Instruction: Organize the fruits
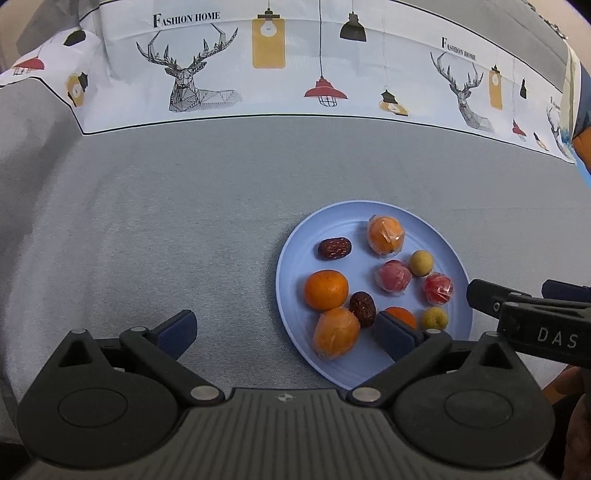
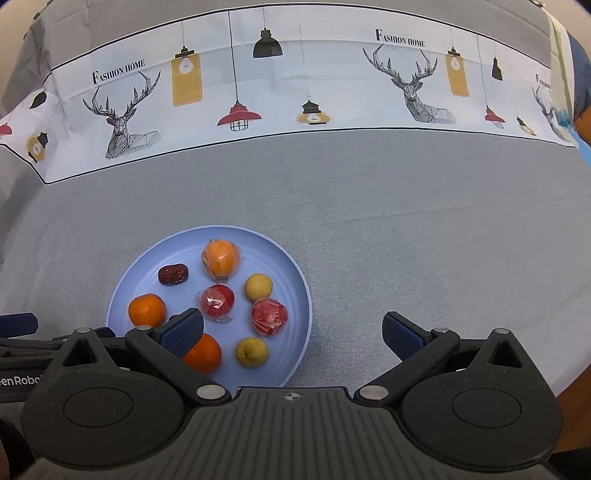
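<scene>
A grey cloth (image 1: 155, 221) covers the counter, its weave plain and slightly creased. Along its far side runs a white printed band (image 1: 295, 70) edged by a thin black line. The band carries the words "FASHION HOME" (image 1: 186, 19) above a line-drawn deer head (image 1: 188, 74) with wide antlers. Beside the deer hangs a yellow lamp panel (image 1: 269, 42), then a red pendant lamp (image 1: 325, 90) on a long cord, a black pendant shade (image 1: 352, 29) and a small yellow lantern (image 1: 393, 103). The pattern repeats toward the right with a second deer (image 1: 461, 88). At the far right edge sits something orange and blue (image 1: 581, 122), too cut off to identify.
</scene>
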`<state>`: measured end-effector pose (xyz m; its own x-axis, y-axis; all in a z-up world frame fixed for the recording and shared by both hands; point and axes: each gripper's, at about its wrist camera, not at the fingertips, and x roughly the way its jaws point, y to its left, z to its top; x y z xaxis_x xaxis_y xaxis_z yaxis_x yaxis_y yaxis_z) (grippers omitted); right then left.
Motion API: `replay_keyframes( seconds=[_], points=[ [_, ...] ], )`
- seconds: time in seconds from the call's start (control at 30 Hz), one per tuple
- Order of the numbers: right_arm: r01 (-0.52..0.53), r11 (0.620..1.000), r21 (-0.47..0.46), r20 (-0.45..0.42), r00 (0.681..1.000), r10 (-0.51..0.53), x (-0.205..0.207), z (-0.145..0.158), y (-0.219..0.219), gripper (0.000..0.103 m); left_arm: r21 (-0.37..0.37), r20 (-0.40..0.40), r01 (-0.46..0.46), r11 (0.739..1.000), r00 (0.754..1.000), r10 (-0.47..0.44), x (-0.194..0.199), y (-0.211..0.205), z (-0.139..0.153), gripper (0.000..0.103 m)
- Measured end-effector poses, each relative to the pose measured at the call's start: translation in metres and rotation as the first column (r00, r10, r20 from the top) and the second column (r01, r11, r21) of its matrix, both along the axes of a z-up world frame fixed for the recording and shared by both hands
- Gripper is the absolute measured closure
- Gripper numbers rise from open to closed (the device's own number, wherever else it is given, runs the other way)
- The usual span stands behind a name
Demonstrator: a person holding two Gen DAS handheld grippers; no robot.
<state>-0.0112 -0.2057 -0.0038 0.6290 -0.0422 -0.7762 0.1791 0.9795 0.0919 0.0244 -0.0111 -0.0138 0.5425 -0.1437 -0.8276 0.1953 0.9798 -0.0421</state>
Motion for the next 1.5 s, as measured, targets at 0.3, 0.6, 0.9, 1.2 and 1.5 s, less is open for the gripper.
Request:
replay_keyframes(
  seconds=[0.3,0.6,0.9,1.2,1.5],
  points=[
    [-0.003,1.0,-0.015,-0.01,1.0,0.003,-0.0001,-0.0022,0.0012,0.001,-0.021,-0.005,0.006,1.0,1.0,-0.006,0.0002,0.0,0.0004,0.001],
    [-0.005,1.0,-0.025,-0.013,1.0,0.005,-0.0002,-0.0029,0.0016,0.001,-0.021,0.004,0.015,1.0,1.0,-0.015,-0.0005,-0.0014,0.0009,0.001],
    [-0.006,1.0,-0.026,-0.014,1.0,0.005,-0.0002,-0.0029,0.0017,0.001,-0.018,0.007,0.018,1.0,1.0,-0.018,-0.001,-0.0024,0.0016,0.001],
    [-0.005,1.0,-0.029,-0.013,1.0,0.005,-0.0003,-0.0023,0.0015,0.001,-0.019,0.005,0.018,1.0,1.0,-0.018,-0.0006,-0.0023,0.0017,0.001],
    [-0.005,1.0,-0.028,-0.013,1.0,0.005,-0.0002,-0.002,0.0013,0.001,-0.019,0.005,0.018,1.0,1.0,-0.018,-0.0007,-0.0024,0.0018,0.001]
  ],
)
